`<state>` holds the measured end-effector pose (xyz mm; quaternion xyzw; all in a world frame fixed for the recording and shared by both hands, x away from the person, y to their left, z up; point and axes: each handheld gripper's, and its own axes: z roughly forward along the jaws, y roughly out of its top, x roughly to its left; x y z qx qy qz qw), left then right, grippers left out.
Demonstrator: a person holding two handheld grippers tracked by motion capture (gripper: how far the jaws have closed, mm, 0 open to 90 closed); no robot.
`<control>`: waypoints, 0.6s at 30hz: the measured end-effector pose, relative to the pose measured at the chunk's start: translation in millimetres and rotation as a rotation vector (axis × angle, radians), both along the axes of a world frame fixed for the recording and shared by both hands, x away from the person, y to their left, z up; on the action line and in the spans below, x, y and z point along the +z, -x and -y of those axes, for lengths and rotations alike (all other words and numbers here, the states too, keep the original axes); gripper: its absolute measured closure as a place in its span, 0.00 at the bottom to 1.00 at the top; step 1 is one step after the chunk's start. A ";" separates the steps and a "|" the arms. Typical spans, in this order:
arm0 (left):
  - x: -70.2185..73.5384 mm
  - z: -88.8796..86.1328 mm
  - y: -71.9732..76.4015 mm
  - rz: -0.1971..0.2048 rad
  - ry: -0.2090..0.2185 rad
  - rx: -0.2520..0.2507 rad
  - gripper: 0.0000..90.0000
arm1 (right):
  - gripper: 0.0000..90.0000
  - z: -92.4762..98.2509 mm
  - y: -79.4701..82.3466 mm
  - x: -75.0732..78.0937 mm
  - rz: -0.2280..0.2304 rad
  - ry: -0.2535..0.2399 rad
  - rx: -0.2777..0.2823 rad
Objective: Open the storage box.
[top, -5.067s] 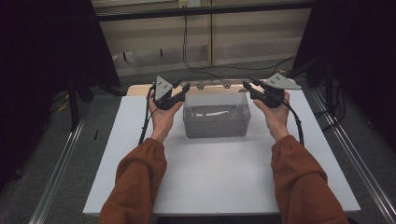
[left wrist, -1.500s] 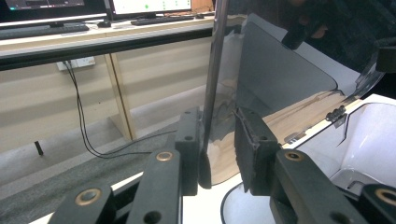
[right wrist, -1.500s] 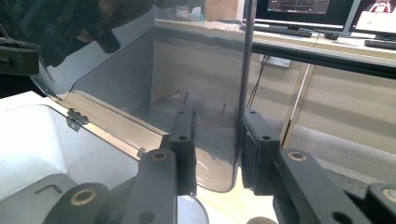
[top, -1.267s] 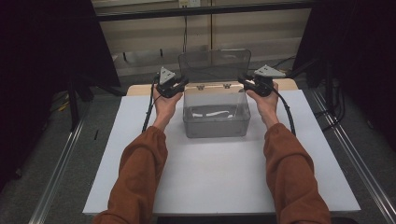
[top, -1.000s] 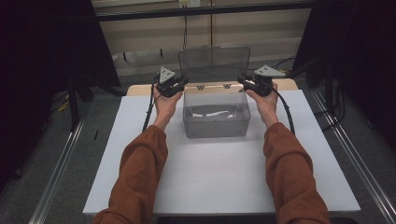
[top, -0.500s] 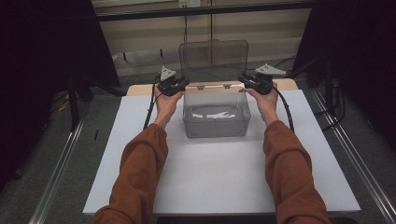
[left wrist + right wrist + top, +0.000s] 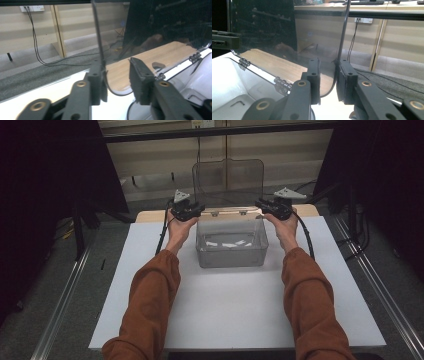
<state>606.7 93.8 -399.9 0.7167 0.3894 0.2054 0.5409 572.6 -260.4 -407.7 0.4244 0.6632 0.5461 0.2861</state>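
One clear plastic box sits mid-table on one white board, its single hinged lid upright; left gripper jaws just eased, lid edge against one pad; right gripper jaws narrow around the opposite lid edge.

The upright clear lid walls off the far side of the open box, whose top is free from above, while the white counter before it offers wide passing room.
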 end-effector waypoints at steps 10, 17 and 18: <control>2.4 -0.8 -2.7 -0.044 0.014 0.005 0.77 | 0.82 -1.3 -4.3 4.8 -0.073 -0.034 -0.025; 5.9 -1.6 -3.7 -0.077 0.010 0.011 0.79 | 0.83 -3.6 -7.5 9.7 -0.138 -0.055 -0.056; 5.8 -1.6 -4.1 -0.083 0.015 0.011 0.79 | 0.83 -3.3 -7.8 9.8 -0.145 -0.065 -0.054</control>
